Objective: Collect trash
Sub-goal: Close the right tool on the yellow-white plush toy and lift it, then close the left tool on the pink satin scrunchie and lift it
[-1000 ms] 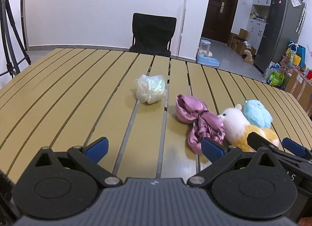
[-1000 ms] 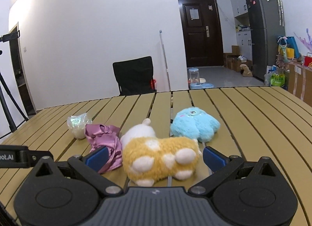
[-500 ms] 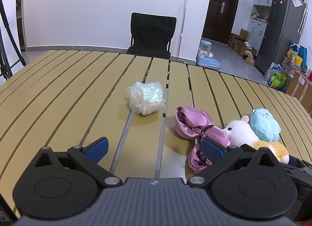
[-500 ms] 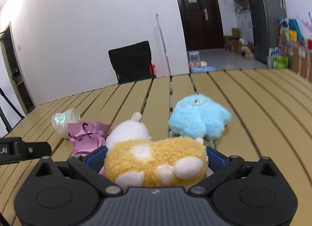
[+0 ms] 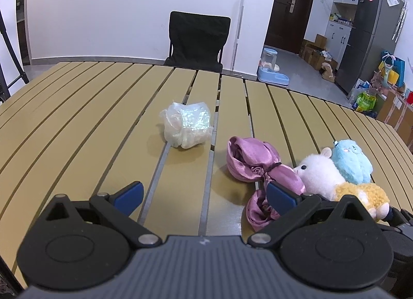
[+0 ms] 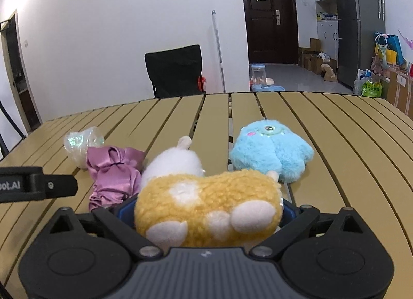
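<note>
- Your left gripper hangs over the table, fingers spread wide apart, gripping nothing.
- The trash, a crumpled clear plastic wad with a shimmery sheen, lies ahead of it, slightly left of centre.
- Your right gripper is clamped around the yellow-and-white plush toy.
- A purple cloth lies ahead-left of the right gripper, and a blue plush ahead-right.

Yellow-and-white plush, blue plush, purple cloth.
</note>
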Available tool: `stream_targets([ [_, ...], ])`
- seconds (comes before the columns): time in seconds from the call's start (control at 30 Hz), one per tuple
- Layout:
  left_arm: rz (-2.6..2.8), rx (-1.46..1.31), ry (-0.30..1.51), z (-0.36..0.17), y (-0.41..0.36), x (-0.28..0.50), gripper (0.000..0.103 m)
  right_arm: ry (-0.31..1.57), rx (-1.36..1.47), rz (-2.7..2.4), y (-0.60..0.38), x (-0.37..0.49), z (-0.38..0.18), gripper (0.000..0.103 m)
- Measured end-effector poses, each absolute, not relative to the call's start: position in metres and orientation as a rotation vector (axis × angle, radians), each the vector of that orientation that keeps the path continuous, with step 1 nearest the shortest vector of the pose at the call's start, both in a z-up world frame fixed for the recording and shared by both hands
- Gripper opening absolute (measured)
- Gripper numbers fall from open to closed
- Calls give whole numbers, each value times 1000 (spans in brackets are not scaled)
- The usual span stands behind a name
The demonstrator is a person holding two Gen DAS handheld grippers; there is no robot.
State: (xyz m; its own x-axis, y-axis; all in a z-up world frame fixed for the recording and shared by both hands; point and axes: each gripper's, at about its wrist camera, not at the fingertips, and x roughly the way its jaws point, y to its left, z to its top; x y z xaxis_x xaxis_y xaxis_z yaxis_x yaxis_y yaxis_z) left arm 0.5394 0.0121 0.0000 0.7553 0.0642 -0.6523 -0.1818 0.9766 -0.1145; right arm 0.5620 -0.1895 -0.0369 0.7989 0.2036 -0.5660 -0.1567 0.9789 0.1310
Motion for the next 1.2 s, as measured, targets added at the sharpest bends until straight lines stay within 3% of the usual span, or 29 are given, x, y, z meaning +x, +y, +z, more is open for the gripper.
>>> stream_targets([
  [0.47,97,-187,674,1,-20,544,103,474,155,103,-247,530,-11,98],
  [1.2,96,-131,682,-19,-56,564,102,481,185,1,-297,529,-16,98],
])
